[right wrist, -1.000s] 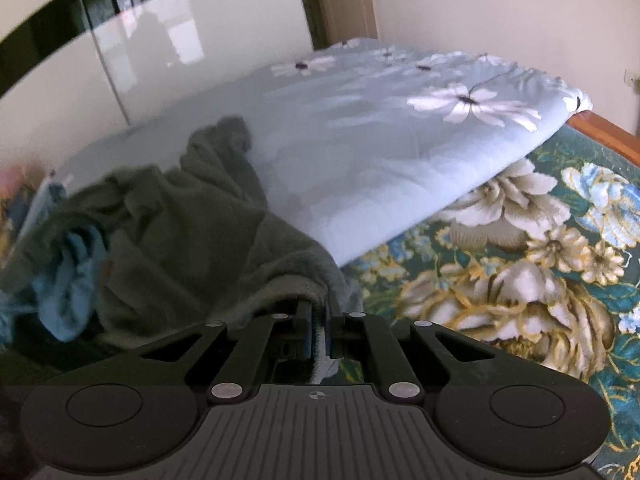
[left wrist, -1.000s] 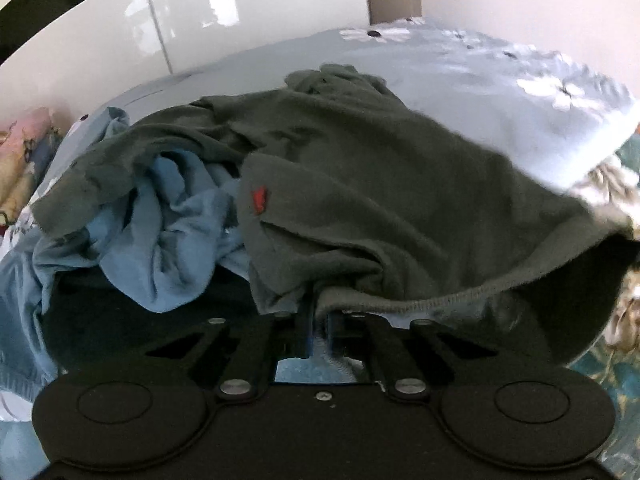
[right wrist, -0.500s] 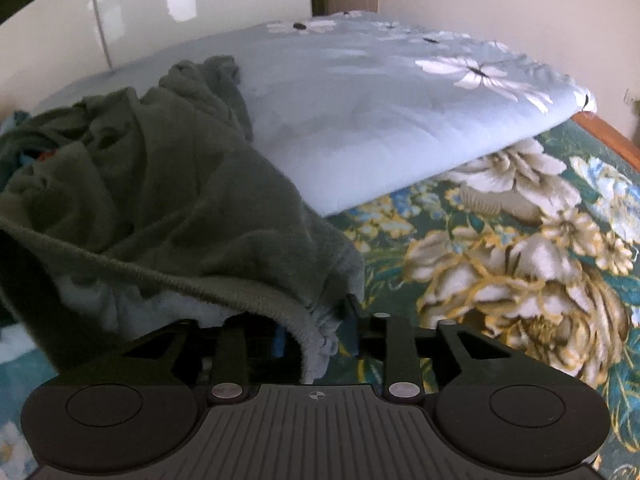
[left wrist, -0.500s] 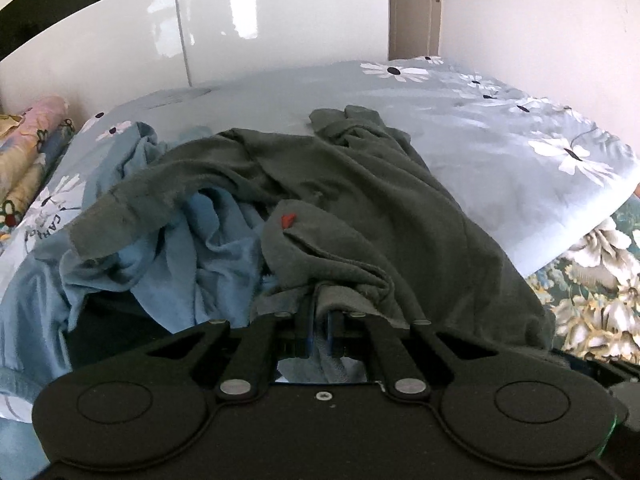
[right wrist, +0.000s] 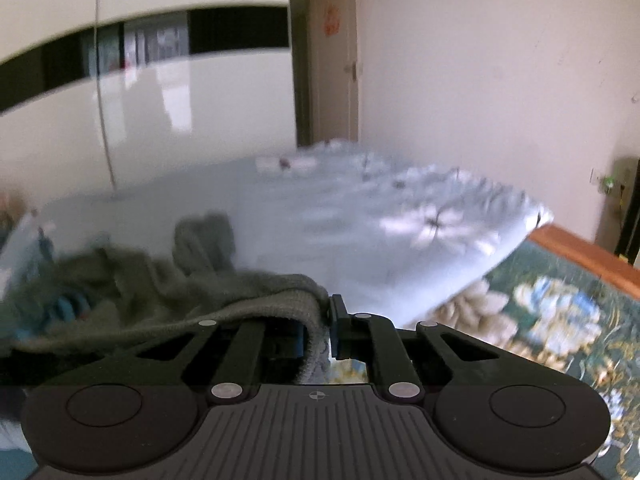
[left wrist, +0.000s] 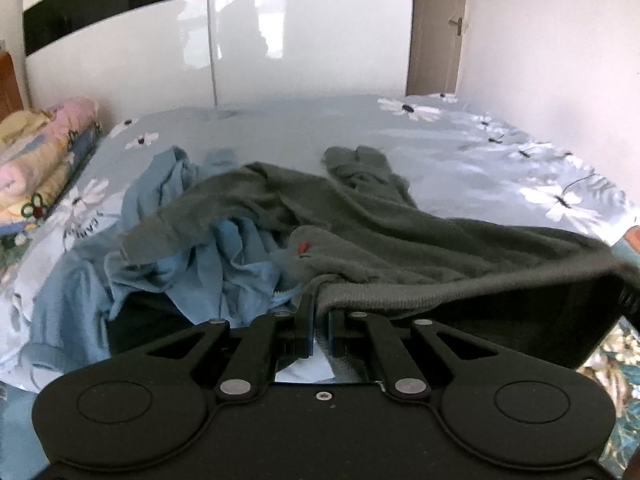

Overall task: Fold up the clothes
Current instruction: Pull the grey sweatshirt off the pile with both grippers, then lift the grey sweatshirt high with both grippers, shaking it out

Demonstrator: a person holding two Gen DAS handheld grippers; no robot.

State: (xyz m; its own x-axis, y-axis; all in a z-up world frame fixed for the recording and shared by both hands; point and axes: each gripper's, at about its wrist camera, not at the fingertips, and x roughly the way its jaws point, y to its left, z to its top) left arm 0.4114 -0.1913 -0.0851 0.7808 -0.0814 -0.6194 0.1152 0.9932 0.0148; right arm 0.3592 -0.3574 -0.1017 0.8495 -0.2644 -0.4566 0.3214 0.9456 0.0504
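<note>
left wrist: left tongs (left wrist: pixel 318 330) pinch ribbed hem of grey sweater (left wrist: pixel 400 236), draped over blue garment (left wrist: pixel 224 264) on bed (left wrist: pixel 460 160) | right wrist: right tongs (right wrist: pixel 320 336) closing on hem's other end | step: lifting sweater clear | next: spread it flat

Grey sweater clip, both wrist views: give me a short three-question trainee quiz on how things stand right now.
1. True or false: the left gripper has the ribbed hem of the grey sweater between its fingers.
2. Which garment lies bunched under the sweater's left side? A. light blue garment B. red towel C. white shirt
3. Fill in: in the right wrist view, the sweater's hem runs into the right gripper, whose jaws are closing on ____.

Key: 1 true; 2 A; 3 the sweater's hem.
</note>
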